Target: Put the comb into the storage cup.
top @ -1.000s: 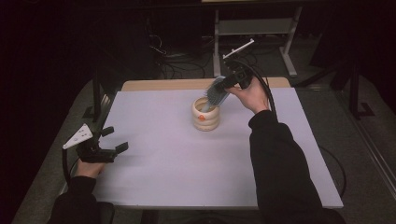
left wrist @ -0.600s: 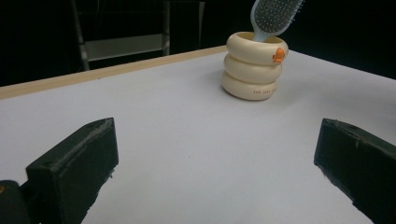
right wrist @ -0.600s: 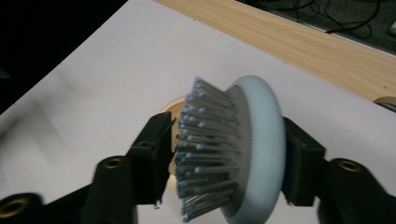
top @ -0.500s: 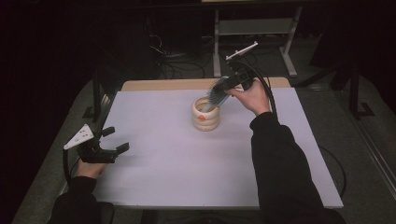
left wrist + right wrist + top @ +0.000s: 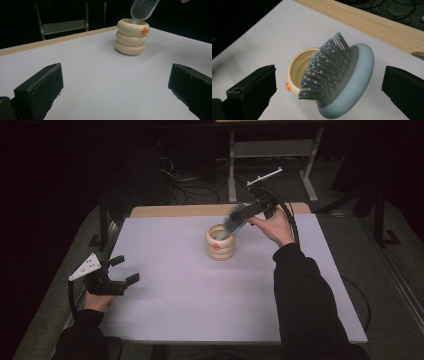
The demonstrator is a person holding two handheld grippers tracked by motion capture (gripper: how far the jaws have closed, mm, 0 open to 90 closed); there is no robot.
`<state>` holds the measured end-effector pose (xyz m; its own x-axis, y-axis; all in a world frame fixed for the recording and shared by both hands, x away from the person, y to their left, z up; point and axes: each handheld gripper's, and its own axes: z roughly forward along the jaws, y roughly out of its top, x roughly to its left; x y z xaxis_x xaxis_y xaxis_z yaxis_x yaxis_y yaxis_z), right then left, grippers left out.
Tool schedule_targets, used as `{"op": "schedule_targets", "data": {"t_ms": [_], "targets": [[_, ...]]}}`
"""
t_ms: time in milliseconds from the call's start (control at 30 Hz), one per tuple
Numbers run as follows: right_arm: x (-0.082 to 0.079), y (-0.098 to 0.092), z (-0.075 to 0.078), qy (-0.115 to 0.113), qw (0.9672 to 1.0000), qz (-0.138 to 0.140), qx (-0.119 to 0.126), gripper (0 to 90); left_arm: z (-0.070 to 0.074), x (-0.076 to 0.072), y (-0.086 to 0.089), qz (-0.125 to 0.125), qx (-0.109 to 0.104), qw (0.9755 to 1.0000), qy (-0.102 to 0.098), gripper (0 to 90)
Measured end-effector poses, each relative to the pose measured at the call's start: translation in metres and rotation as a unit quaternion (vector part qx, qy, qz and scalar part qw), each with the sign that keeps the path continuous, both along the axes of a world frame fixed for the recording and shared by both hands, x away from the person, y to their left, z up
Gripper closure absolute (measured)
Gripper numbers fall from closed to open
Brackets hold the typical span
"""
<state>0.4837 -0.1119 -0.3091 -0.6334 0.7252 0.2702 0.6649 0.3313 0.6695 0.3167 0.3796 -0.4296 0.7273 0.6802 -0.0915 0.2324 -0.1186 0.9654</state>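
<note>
A cream cup (image 5: 220,242) made of stacked rings, with a small orange mark, stands at the middle back of the white table top (image 5: 200,295). A light blue hairbrush (image 5: 234,220) has its handle down in the cup and leans toward the right. My right gripper (image 5: 243,214) is around the brush head. Its jaws have just been opening, and in the right gripper view the brush (image 5: 347,82) lies between the two wide-apart jaws without touching either. The cup (image 5: 299,67) sits beneath it. My left gripper (image 5: 125,270) rests open at the table's left, facing the cup (image 5: 132,37).
A wooden strip (image 5: 175,211) runs along the table's far edge. Behind it are a metal stand (image 5: 270,150) and loose cables on the dark floor. The person's right sleeve (image 5: 310,305) crosses the table's right front.
The right gripper's jaws have spread apart from the brush head, which stays leaning in the cup. The left gripper has not moved.
</note>
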Motion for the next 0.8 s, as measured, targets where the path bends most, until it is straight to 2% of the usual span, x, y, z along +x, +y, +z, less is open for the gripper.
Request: {"op": "schedule_targets", "data": {"t_ms": [100,267,467,600,800], "targets": [[-0.002,-0.004,-0.002,-0.011,0.9999,0.000,0.006,0.0,0.000,-0.001,-0.001,-0.002,0.000,1.0000,0.001,0.0],[-0.010,-0.011,-0.001,-0.044,0.9988,0.005,0.019,0.0,0.000,-0.001,-0.001,-0.003,-0.001,1.0000,0.004,0.0],[-0.020,-0.018,0.000,-0.068,0.9976,0.007,0.012,0.0,0.000,-0.001,-0.003,-0.004,0.002,1.0000,0.004,0.0],[-0.026,-0.023,-0.001,-0.076,0.9969,0.005,0.021,0.0,0.000,-0.001,-0.003,-0.003,0.000,1.0000,0.004,0.0],[-0.034,-0.028,-0.003,-0.086,0.9962,0.009,0.007,0.0,0.000,0.000,-0.004,-0.003,-0.002,1.0000,0.007,0.0]]}}
